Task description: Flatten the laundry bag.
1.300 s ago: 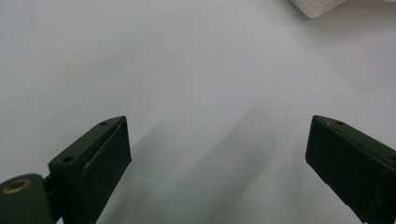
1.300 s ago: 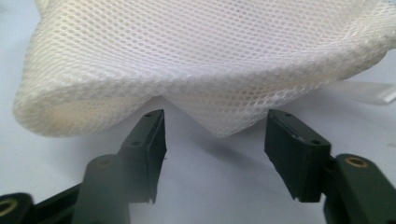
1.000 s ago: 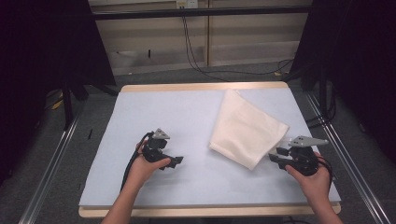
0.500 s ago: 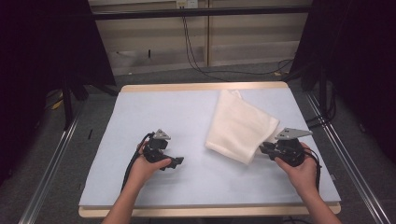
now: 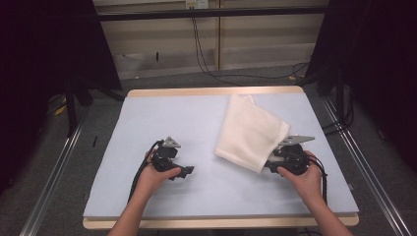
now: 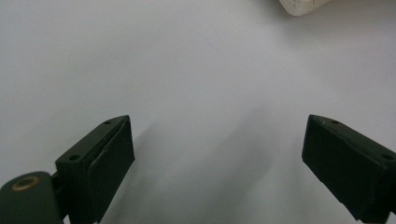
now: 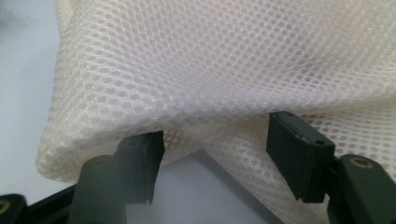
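A folded white mesh cloth (image 5: 252,132) lay on the pale counter (image 5: 147,118), its near corner reaching between the 2 jaws of the right gripper (image 5: 273,162). Those jaws had just been opening and stood wide apart, the cloth's edge draped just above and between them without being pinched. The left gripper (image 5: 186,171) rested on the counter, well apart from the cloth, which lay off to its right; its jaws were spread wide over bare counter.
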Demonstrator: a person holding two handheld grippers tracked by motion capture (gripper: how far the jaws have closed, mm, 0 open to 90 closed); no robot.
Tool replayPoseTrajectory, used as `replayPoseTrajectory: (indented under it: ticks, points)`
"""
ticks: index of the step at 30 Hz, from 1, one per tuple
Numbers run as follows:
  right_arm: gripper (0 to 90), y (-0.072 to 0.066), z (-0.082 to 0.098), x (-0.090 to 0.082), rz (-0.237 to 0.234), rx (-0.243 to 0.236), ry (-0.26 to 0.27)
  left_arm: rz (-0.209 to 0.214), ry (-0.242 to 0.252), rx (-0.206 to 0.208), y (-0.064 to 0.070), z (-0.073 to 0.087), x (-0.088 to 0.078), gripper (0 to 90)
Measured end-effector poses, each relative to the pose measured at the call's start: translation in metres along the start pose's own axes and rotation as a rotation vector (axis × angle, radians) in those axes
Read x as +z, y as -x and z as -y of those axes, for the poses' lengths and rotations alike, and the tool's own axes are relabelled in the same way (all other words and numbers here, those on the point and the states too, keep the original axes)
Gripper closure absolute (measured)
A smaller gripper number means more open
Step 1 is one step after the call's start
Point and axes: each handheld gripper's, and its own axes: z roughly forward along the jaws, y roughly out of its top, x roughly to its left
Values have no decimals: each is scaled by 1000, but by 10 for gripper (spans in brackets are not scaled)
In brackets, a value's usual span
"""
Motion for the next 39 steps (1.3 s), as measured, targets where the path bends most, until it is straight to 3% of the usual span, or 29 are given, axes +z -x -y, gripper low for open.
replayPoseTrajectory:
  ticks: [4,6,7,8,11,12,13,16,25,32,39]
  points:
    - [359,-2,-2,6,17,-9,-25,-5,12,-1,0,0,0,91]
    - [516,-5,-2,12,57,-76,-43,-5,11,5,-1,0,0,91]
    - [625,-6,-2,12,50,-88,-43,-5,6,5,-1,0,-1,91]
    - [625,-6,-2,12,50,-88,-43,-5,6,5,-1,0,-1,91]
    - [887,-12,-8,10,31,-136,-30,-1,9,0,-2,0,-2,91]
    - [887,-12,-8,10,31,-136,-30,-1,9,0,-2,0,-2,91]
    - [900,-9,-11,9,3,-105,-19,-6,3,6,-2,0,-2,91]
    - [900,-9,-15,8,-1,-99,-19,-1,14,0,-2,1,-3,91]
    - [900,-16,-29,3,-30,-127,46,0,10,-2,-2,0,-3,94]
    - [900,-31,-48,8,-44,-174,80,-1,9,3,-3,1,-3,94]
    - [900,-55,-68,22,-79,-213,110,-4,17,4,-2,-1,-5,94]
